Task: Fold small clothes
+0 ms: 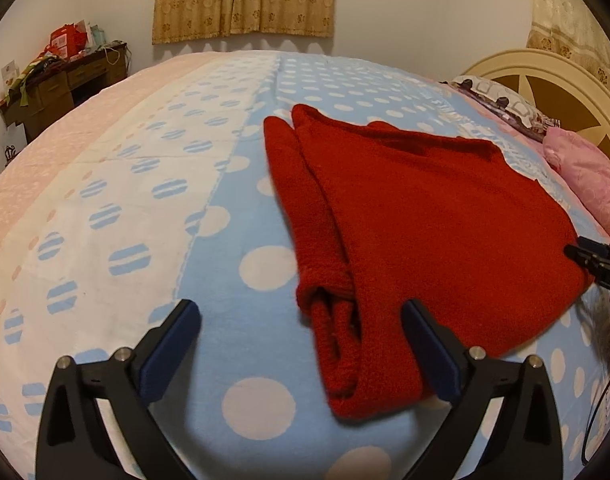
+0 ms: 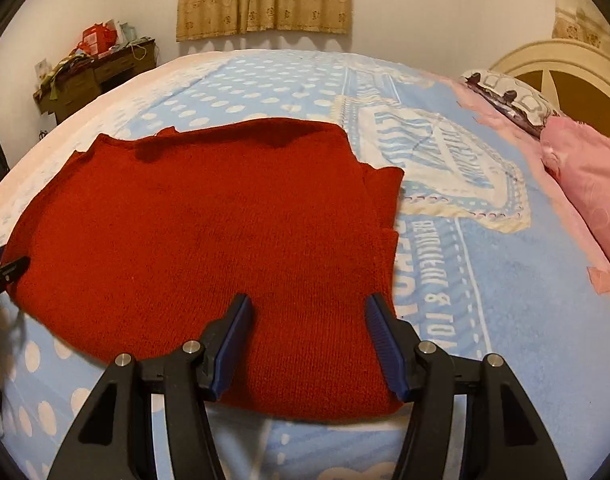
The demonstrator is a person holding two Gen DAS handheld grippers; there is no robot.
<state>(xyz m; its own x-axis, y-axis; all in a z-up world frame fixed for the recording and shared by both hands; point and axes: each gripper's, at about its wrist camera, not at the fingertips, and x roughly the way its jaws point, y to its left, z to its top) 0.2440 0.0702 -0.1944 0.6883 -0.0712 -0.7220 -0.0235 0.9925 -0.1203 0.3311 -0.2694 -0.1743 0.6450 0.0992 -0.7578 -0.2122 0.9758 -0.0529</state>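
A red knit sweater lies flat on the polka-dot blanket. One sleeve is folded lengthwise along its left side in the left wrist view. My left gripper stands wide open, and the bunched sleeve end lies between its fingers without being pressed. My right gripper is open over the sweater's near hem, close to its right corner, with flat cloth under the gap. Each gripper's tip also shows at the other view's edge: the right gripper and the left gripper, both beside the sweater's border.
Pink pillows and a patterned pillow lie against the cream headboard on the right. A cluttered wooden desk stands at the back left. A printed emblem on the blanket lies right of the sweater.
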